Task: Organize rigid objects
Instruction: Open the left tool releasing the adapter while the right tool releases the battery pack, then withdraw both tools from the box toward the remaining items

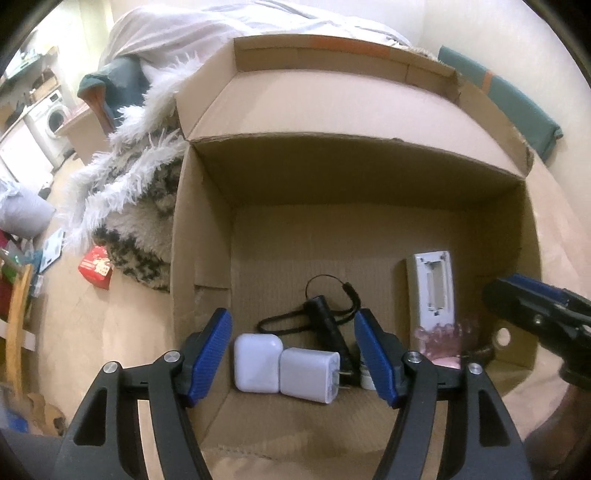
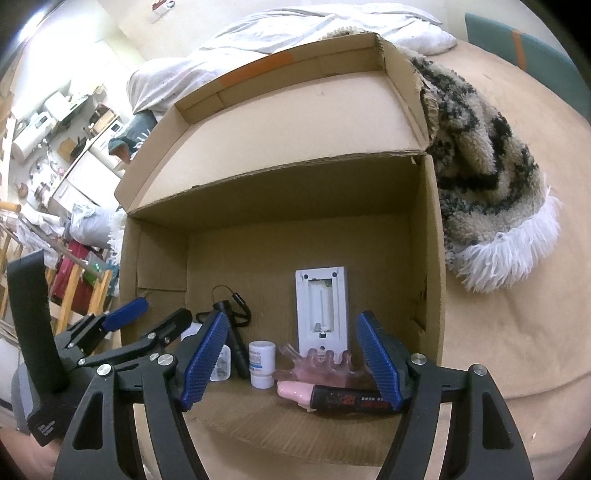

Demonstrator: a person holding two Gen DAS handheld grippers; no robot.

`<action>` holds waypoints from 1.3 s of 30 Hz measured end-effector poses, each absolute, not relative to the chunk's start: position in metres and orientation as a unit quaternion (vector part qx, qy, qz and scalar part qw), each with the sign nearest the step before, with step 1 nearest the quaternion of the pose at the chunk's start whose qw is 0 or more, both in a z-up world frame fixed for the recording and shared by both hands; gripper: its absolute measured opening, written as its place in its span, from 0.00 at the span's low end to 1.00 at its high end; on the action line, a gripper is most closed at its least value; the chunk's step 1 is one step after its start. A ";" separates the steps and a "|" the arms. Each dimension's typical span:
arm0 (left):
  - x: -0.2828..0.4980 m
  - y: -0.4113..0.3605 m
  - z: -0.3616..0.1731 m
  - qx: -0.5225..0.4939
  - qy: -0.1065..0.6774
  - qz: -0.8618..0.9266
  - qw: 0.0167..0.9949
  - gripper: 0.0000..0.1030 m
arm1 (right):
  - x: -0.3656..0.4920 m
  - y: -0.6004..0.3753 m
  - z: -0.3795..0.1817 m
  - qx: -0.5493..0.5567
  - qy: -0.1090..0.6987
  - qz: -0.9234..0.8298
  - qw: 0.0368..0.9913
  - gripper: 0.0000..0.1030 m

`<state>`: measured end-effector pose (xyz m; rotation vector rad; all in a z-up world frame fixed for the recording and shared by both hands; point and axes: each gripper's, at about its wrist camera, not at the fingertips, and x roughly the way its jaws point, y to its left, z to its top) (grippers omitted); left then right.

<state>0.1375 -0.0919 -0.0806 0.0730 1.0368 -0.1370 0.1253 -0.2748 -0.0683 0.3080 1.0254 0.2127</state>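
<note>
An open cardboard box (image 1: 207,229) (image 2: 428,236) lies on a tan surface. Inside are a white case (image 1: 256,367), a white plug charger (image 1: 308,373), a black flashlight with a cord (image 1: 327,325) (image 2: 236,347), a white remote lying back up (image 1: 432,291) (image 2: 322,306), a pink translucent claw clip (image 1: 443,338) (image 2: 325,365), a small white bottle (image 2: 262,363) and a pink and black tube (image 2: 332,398). My left gripper (image 1: 293,354) is open and empty over the case and charger. My right gripper (image 2: 291,358) is open and empty over the clip and tube; it also shows in the left wrist view (image 1: 535,314).
A shaggy patterned rug with white fringe (image 1: 140,206) (image 2: 487,177) lies against the box. White bedding (image 1: 192,33) lies behind. A red packet (image 1: 95,267) lies on the surface at the left. A teal cushion (image 1: 517,99) is at the back right. Room clutter fills the far left.
</note>
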 end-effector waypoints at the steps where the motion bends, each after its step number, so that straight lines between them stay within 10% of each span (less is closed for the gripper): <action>1: 0.137 -0.091 -0.079 0.035 0.495 -0.066 0.866 0.64 | 0.124 -0.275 -0.067 0.145 0.487 0.100 0.855 0.74; 39: 0.075 -0.033 -0.089 -0.079 0.575 -0.034 0.814 0.64 | 0.047 -0.289 -0.135 0.231 0.606 0.080 0.757 0.74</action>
